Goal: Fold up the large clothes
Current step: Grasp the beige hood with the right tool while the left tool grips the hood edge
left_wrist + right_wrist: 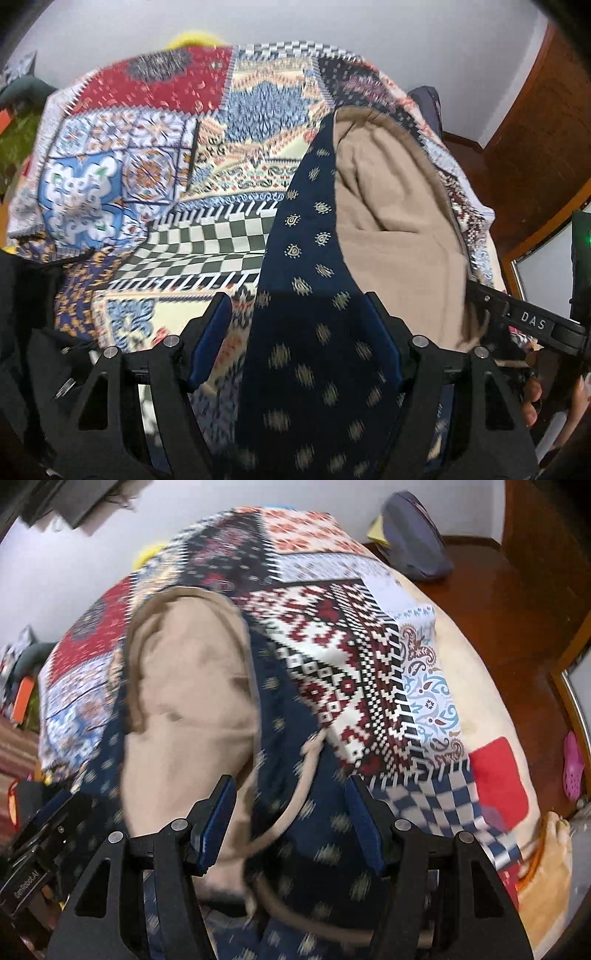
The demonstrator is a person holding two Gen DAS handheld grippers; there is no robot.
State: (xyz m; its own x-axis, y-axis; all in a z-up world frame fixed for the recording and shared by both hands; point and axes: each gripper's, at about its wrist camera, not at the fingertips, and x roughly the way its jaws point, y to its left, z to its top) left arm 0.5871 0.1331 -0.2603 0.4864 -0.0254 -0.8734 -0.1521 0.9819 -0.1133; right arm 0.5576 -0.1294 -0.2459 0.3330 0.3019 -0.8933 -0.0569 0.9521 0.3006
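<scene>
The garment [314,369] I am working with is dark navy with small pale motifs and a plain tan lining [388,221]. It lies draped over the patchwork bedspread [147,166] toward the near side of the bed, stretching from my grippers away across the cover, with the tan inner side turned up and a tan-edged hem curling through the navy cloth in the right wrist view.

My left gripper [299,332] points steeply down at the bed. Its blue-padded jaws stand partly apart, and the navy fabric runs up between them. It lies against the right pad, while a gap shows on the left where the bedspread peeks through. Whether the pads actually pinch the cloth, I cannot tell.

My right gripper [291,808] also tilts steeply down, jaws roughly half apart, with both navy cloth and a fold of tan lining bunched between the pads. The picture is blurred here, so I cannot say whether it has a true hold.

Each gripper appears at the edge of the other's view, close alongside, and fingers [532,398] show wrapped on the right one's handle.

Further out, the bedspread covers a cream mattress [480,686], whose right edge shows bare. A grey-blue cushion [417,535] sits at the far corner against the white wall [332,22]. Dark wood floor [524,635] lies beyond the bed's right edge, with a pink clog [573,766] on it.
</scene>
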